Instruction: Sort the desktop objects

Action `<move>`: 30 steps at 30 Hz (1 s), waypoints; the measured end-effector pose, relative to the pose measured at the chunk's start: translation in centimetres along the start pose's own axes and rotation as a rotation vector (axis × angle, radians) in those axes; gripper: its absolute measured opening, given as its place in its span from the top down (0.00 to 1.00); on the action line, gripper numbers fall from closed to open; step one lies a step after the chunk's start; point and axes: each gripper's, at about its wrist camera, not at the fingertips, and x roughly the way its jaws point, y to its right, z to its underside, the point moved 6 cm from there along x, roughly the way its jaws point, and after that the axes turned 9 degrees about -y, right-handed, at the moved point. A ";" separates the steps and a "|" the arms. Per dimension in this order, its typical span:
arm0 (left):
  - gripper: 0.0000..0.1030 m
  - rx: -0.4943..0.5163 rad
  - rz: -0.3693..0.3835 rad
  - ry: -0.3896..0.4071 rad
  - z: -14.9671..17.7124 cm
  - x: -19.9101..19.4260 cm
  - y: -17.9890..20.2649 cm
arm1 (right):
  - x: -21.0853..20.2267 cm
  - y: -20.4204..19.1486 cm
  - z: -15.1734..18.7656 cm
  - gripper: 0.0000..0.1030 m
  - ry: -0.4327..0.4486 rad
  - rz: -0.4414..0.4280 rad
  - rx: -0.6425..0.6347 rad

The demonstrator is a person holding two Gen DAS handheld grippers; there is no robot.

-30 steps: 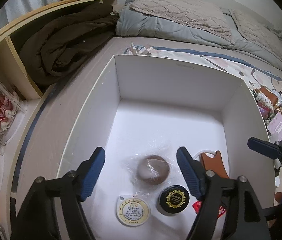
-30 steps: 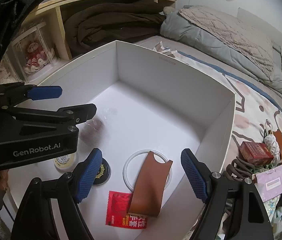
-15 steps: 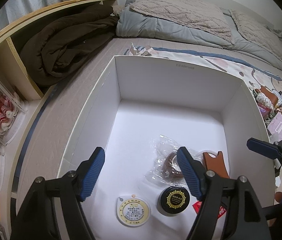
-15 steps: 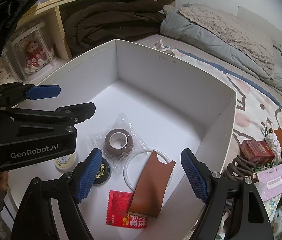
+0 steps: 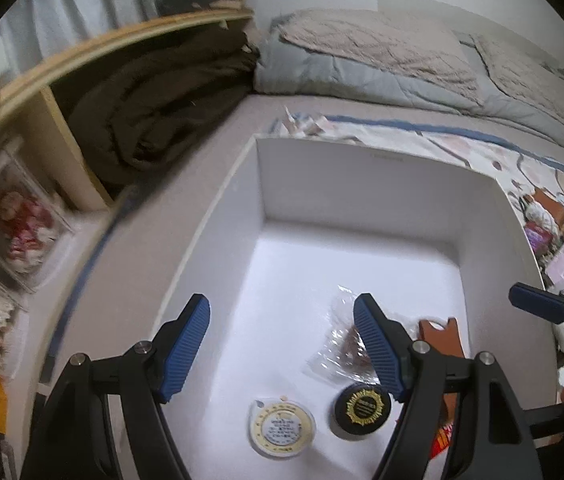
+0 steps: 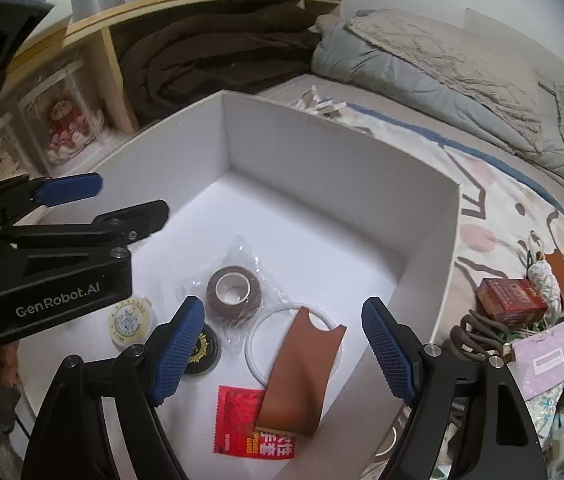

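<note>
White cardboard box [image 6: 422, 240] sitting open on the patterned bedspread [image 6: 494, 216], taking up most of both views. Hanging over its near end, left gripper [image 5: 282, 344] with blue pads spread wide and nothing between them; beside it, right gripper [image 6: 282, 348] likewise gaping, gripping nothing, tilting down over the box floor. Lying under the right gripper, brown leather sleeve [image 6: 302, 372], overlapping a white ring [image 6: 258, 340] and resting partly on a red packet [image 6: 238, 420]. Sitting upright just beyond, touching the ring's edge, brown tape roll [image 6: 234, 292] in crinkled clear wrap. Lying flat near the box's front, side by side, black round tin [image 5: 362, 410] with gold emblem and pale round tin [image 5: 282, 428]. Waiting outside on the spread, to the right, heaped small clutter [image 6: 522, 312], including a red-brown carton.
</note>
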 end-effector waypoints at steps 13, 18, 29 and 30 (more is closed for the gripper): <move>0.06 -0.028 0.002 0.087 0.9 -3.2 -0.2 | -2.6 0.9 0.4 0.09 0.064 0.055 -0.001; 0.06 -0.053 -0.009 0.146 1.8 -5.7 -0.2 | -3.8 1.2 1.2 0.04 0.084 0.077 -0.002; 0.01 -0.102 -0.004 0.272 3.5 -11.1 -0.6 | -7.9 2.2 3.1 0.00 0.173 0.097 0.019; 0.01 -0.104 -0.007 0.279 3.7 -11.4 -0.6 | -8.3 2.2 3.2 0.00 0.181 0.099 0.017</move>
